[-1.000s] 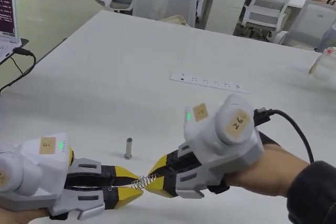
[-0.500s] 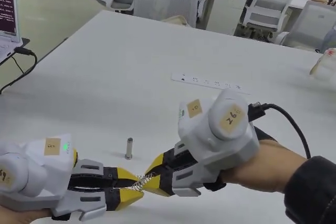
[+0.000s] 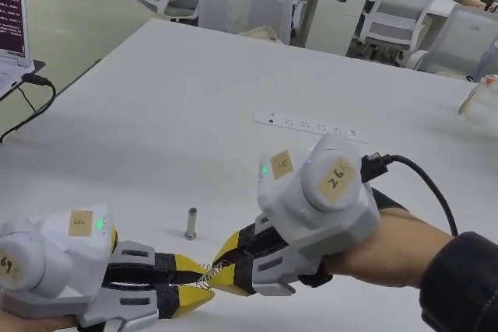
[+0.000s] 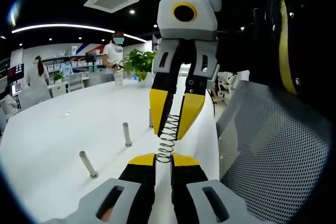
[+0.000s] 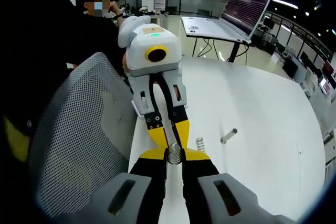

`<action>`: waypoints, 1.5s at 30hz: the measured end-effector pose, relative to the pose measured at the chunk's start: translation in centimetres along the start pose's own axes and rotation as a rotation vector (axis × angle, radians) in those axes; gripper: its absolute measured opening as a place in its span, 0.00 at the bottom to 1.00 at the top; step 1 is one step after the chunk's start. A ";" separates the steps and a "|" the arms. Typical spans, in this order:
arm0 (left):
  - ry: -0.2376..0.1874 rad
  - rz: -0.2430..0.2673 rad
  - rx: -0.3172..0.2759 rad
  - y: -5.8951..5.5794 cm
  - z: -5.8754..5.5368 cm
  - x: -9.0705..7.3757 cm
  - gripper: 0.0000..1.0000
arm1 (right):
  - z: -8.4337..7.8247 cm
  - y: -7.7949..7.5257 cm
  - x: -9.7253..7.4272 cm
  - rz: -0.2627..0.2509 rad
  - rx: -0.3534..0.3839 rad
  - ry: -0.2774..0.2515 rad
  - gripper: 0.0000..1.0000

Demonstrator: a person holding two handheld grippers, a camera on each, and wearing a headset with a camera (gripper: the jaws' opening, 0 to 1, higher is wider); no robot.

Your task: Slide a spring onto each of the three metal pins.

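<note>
A small metal spring (image 3: 207,274) spans the gap between my two grippers, just above the white table (image 3: 194,99). My left gripper (image 3: 191,289) comes in from the bottom left, shut on the spring's near end (image 4: 167,137). My right gripper (image 3: 222,268) faces it from the right, shut on the other end (image 5: 174,153). One metal pin (image 3: 191,221) stands upright just beyond the jaws. In the left gripper view two pins (image 4: 126,134) (image 4: 88,164) stand on the table to the left. A loose spring (image 5: 200,144) lies beside a pin (image 5: 229,135).
A white power strip (image 3: 311,124) lies mid-table. A laptop (image 3: 12,5) and its cable (image 3: 31,99) sit at the far left. A bottle (image 3: 481,99) stands at the right edge. Office chairs (image 3: 241,1) line the far side, and a mesh chair (image 4: 273,145) is close behind.
The right gripper has closed in on the left one, and the spring between them looks shorter. Both have drifted slightly down and left in the picture.
</note>
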State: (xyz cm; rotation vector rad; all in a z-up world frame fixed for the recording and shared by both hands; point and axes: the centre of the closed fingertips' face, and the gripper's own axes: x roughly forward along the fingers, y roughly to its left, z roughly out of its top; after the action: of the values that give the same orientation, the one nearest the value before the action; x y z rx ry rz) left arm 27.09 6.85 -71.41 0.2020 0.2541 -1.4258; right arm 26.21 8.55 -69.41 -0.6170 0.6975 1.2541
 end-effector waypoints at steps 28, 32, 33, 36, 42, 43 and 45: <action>-0.032 0.072 -0.026 1.0 0.2 -1.1 0.24 | -2.6 -1.9 -2.7 -0.043 0.008 0.075 0.07; -0.030 0.091 -0.036 1.1 -0.2 -1.3 0.31 | -3.1 -2.4 -3.2 -0.058 0.017 0.083 0.07; -0.032 0.095 -0.041 1.2 -0.2 -1.3 0.34 | -3.2 -2.5 -3.4 -0.059 0.018 0.084 0.07; -0.034 0.113 -0.057 1.4 -0.3 -1.5 0.39 | -3.2 -2.8 -3.6 -0.067 0.022 0.086 0.08; -0.054 0.152 -0.082 2.1 -0.3 -2.1 0.52 | -3.3 -3.1 -3.8 -0.075 0.024 0.090 0.08; -0.061 0.158 -0.083 2.2 -0.3 -2.3 0.54 | -3.4 -3.2 -3.9 -0.076 0.023 0.093 0.08; -0.062 0.170 -0.087 2.4 -0.4 -2.5 0.56 | -3.4 -3.3 -4.0 -0.077 0.023 0.095 0.08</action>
State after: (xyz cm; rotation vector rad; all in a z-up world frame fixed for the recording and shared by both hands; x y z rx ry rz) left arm 29.14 9.64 -71.07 0.1049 0.2417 -1.2479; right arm 28.32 2.79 -68.41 -0.6818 0.7594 1.1497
